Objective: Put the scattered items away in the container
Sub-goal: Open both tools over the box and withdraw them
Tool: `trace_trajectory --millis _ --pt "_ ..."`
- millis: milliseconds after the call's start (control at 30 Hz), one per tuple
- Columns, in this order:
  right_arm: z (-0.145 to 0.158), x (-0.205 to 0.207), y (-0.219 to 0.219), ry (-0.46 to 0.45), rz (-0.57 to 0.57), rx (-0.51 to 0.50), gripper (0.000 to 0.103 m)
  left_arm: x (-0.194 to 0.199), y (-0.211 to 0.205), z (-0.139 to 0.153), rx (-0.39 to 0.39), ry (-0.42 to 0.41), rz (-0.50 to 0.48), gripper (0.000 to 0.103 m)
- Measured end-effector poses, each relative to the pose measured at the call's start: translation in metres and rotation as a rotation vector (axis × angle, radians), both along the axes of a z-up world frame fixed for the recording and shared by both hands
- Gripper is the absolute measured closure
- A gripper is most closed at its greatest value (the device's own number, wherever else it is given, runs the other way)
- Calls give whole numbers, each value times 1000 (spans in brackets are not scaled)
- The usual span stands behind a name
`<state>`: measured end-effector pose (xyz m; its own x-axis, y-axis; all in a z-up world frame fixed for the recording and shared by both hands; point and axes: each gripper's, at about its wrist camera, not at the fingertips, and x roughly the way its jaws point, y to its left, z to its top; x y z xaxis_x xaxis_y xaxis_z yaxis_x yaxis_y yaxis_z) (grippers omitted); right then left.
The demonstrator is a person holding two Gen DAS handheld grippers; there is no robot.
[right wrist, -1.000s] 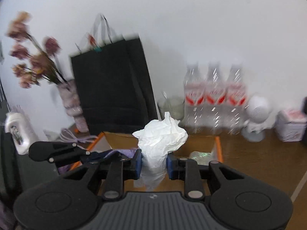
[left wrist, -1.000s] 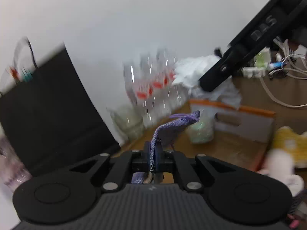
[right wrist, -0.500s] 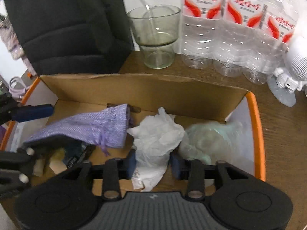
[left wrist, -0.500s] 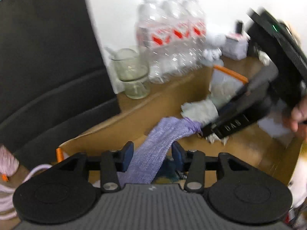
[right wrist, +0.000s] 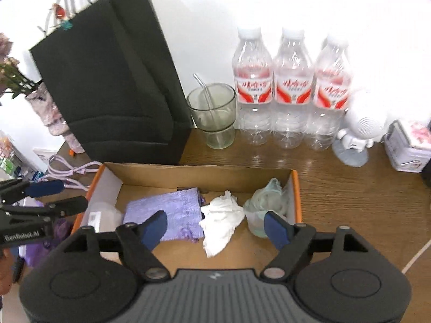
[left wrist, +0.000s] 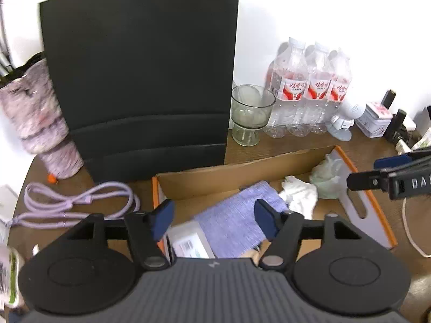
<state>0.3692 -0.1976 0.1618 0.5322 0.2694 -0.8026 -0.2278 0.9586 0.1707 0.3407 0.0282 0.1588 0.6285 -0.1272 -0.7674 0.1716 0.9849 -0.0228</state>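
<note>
An orange-rimmed cardboard box (right wrist: 202,175) (left wrist: 242,168) holds a purple woven pouch (right wrist: 167,210) (left wrist: 237,220), a crumpled white tissue (right wrist: 221,215) (left wrist: 299,193), a pale green bag (right wrist: 266,202) (left wrist: 326,180) and a small white labelled pack (left wrist: 188,242). My left gripper (left wrist: 214,215) (right wrist: 64,196) hovers above the pouch. Its jaws are opening and grip nothing. My right gripper (right wrist: 215,226) (left wrist: 369,171) hangs above the tissue. Its jaws are opening too, and the pads touch nothing.
A tall black paper bag (right wrist: 113,80) stands behind the box, beside a glass cup (right wrist: 212,115) with a straw and three water bottles (right wrist: 292,88). A white figurine (right wrist: 355,134) and a tin (right wrist: 409,148) sit right. A purple cable (left wrist: 78,202) and a vase (left wrist: 37,118) lie left.
Both grippers have opened and let go. The purple pouch and the white tissue now lie in the box, and both grippers have drawn back above it.
</note>
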Motion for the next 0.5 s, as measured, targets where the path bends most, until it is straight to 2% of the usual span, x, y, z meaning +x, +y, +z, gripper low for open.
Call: trace_trajectory --millis 133,200,233,300,333,367,500 --pt "10 -23 2 -27 9 -4 23 -21 -3 7 -9 -16 21 25" --pt "8 -41 1 -87 5 6 22 -38 -3 4 -8 -58 68 22" --pt "6 -51 -1 -142 1 17 19 -50 -4 2 3 -114 110 19" --pt "-5 -76 -2 -289 0 39 14 -82 -6 -8 -29 -309 154 3" --pt "-15 -90 -1 -381 4 41 13 -95 -7 -15 -51 -390 149 0" --pt "-25 -99 1 -434 7 31 13 -104 -9 -23 -60 -436 140 0" --pt "-55 -119 13 -472 2 -29 13 -126 -13 -43 -60 -467 114 0"
